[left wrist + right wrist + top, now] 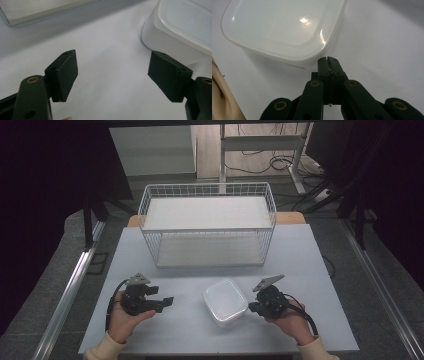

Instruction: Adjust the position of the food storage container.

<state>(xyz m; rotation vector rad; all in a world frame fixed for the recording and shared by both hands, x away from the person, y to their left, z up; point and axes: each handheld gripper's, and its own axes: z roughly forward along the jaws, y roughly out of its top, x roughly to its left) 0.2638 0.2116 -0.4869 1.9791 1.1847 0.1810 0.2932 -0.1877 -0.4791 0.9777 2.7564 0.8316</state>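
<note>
Likely light, stiff, slippery: lidded translucent white rounded-square plastic container [225, 301] on worktop [150, 255]. Best taken at rim. Left hand-held gripper [112, 75] spread; right hand-held gripper [328, 60] pressed together, empty.

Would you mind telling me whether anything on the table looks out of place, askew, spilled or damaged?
Nothing stands out. The white lidded plastic container sits flat and closed between the left gripper and right gripper, and the white wire basket stands upright behind it.
</note>
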